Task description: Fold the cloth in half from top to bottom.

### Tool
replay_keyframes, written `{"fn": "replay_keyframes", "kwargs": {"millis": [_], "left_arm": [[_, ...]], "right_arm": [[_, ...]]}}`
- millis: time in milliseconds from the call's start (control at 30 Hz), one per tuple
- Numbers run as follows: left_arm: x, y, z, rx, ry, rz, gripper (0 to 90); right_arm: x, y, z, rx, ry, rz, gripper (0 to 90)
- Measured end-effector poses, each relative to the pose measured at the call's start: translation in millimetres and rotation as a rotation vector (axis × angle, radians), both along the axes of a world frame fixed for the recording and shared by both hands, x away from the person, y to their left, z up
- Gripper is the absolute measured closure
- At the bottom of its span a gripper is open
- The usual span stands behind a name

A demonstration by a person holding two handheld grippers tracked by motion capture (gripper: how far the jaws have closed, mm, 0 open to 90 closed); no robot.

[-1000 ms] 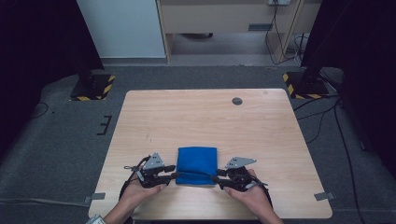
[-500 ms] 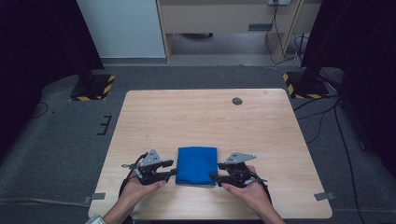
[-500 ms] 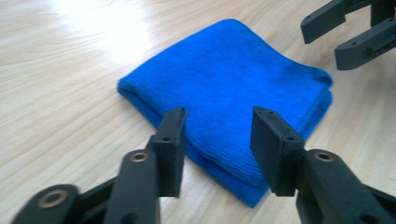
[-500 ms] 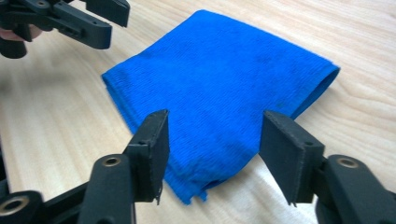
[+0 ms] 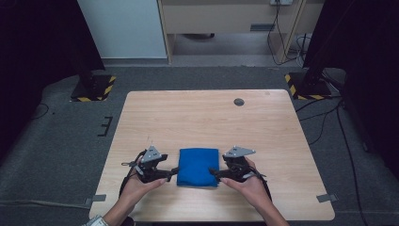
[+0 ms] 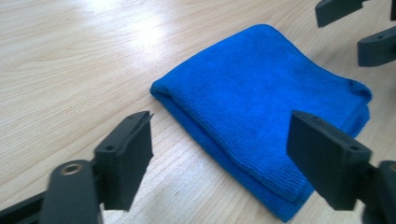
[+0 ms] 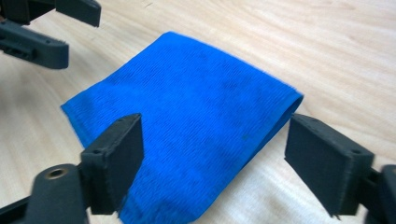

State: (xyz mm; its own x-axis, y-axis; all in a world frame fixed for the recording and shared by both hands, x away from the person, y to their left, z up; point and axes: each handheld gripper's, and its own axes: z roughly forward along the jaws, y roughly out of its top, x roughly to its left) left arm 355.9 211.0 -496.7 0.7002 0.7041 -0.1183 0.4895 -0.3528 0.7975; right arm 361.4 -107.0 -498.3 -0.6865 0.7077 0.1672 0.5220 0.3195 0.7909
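A blue cloth (image 5: 198, 166), folded into a thick rectangle, lies flat near the front of the wooden table (image 5: 188, 117). My left gripper (image 5: 173, 173) lies level at its left edge and my right gripper (image 5: 214, 175) at its right edge, tips facing each other. Both sets of jaws have just been opening. In the left gripper view the cloth (image 6: 261, 102) lies between and beyond the open left gripper (image 6: 224, 140), and the pads are clear of it. In the right gripper view the right gripper (image 7: 212, 140) stands equally wide over the cloth (image 7: 196, 107), untouched.
A small dark round grommet (image 5: 239, 101) sits at the table's far side. Black stands with yellow-black striped bases (image 5: 94, 89) (image 5: 306, 84) flank the far corners. Cables trail on the floor at right (image 5: 339, 132). Bare wood surrounds the cloth.
Both grippers' jaws have spread wide apart at the cloth's sides. The cloth stays flat in the same spot and the hands have barely shifted.
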Motion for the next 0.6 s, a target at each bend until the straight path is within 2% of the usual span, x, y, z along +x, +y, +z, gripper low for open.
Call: {"fn": "replay_keyframes", "kwargs": {"millis": [233, 600], "left_arm": [[4.0, 2.0, 0.7, -0.001, 0.000, 0.024, 11.6], [11.6, 9.0, 3.5, -0.004, -0.001, 0.052, 6.8]], "right_arm": [[8.4, 2.1, 5.6, 0.001, -0.015, -0.023, 11.4], [19.5, 3.3, 14.2, -0.010, -0.036, -0.036, 8.5]]}}
